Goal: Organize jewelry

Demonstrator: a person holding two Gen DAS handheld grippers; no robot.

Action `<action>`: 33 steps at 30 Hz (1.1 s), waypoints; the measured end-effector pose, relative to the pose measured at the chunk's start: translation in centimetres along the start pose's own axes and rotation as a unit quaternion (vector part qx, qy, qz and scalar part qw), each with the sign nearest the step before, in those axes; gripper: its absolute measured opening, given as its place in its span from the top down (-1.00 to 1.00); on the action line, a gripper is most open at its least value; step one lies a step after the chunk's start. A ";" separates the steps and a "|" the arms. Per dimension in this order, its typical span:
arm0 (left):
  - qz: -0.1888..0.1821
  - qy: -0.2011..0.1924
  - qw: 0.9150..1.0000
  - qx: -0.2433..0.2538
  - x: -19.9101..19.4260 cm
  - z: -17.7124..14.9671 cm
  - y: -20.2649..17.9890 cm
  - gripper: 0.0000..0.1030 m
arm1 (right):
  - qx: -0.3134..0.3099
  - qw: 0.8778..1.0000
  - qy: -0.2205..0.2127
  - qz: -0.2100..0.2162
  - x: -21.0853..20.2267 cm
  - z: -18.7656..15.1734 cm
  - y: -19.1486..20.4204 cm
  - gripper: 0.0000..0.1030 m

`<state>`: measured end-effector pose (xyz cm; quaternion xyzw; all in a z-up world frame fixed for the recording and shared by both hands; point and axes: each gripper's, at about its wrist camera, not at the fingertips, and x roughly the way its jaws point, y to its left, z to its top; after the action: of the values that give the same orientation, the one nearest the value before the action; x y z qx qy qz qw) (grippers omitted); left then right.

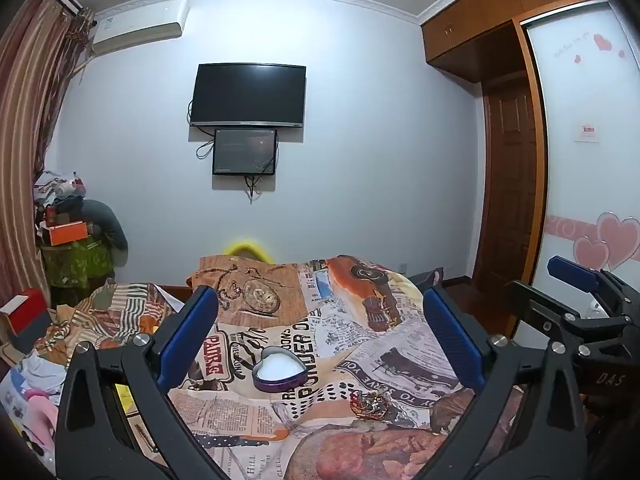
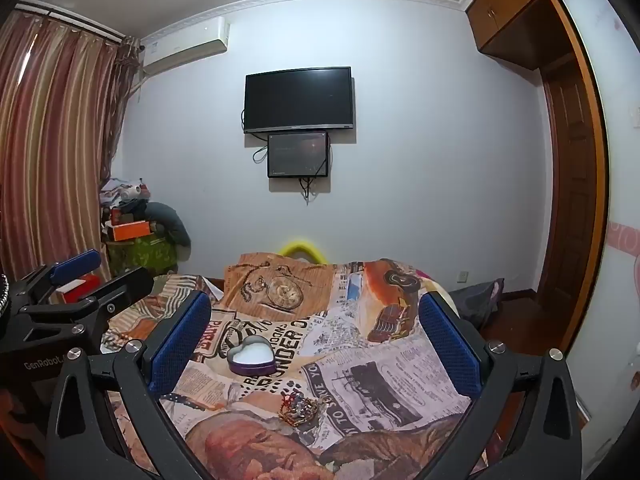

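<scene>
Left gripper (image 1: 320, 332) and right gripper (image 2: 316, 336) held spread apart, nothing clamped, jewelry pile (image 2: 300, 410) seen at 6 o'clock of heart-shaped box (image 2: 252, 356), on bedspread (image 2: 360, 360).

Dim, even indoor light – soft shadows, sharp focus, strong fisheye edge warp.

A home bedroom: a bed (image 1: 340, 360) under a newspaper-print quilt, a television (image 1: 248, 95) on the wall, an air conditioner (image 1: 140, 26) above striped curtains (image 2: 52, 140), a wooden wardrobe (image 1: 500, 12), and what looks like piled clothing (image 1: 76, 240) in the corner.
</scene>
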<state>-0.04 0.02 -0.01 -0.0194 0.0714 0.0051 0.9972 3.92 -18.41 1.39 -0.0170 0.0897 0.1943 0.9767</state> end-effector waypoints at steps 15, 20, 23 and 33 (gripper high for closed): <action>-0.001 0.026 0.999 -0.030 0.8 -0.5 1.1 -1.00 | 0.005 1.000 0.006 0.003 0.2 -0.4 -0.1 -1.00; 0.003 0.028 0.999 -0.029 0.8 -0.7 1.1 -1.00 | 0.004 1.000 0.010 0.003 0.3 -0.3 0.0 -1.00; 0.003 0.028 0.999 -0.030 1.0 -0.9 1.0 -1.00 | 0.004 1.000 0.011 0.003 0.3 -0.3 0.0 -1.00; 0.000 0.029 0.999 -0.030 0.9 -0.7 1.1 -1.00 | 0.005 1.000 0.012 0.004 0.3 -0.4 0.0 -1.00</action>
<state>0.71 1.12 -0.91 -0.0497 0.0997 0.0064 0.9938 4.15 -18.31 0.99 -0.0143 0.1023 0.1972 0.9749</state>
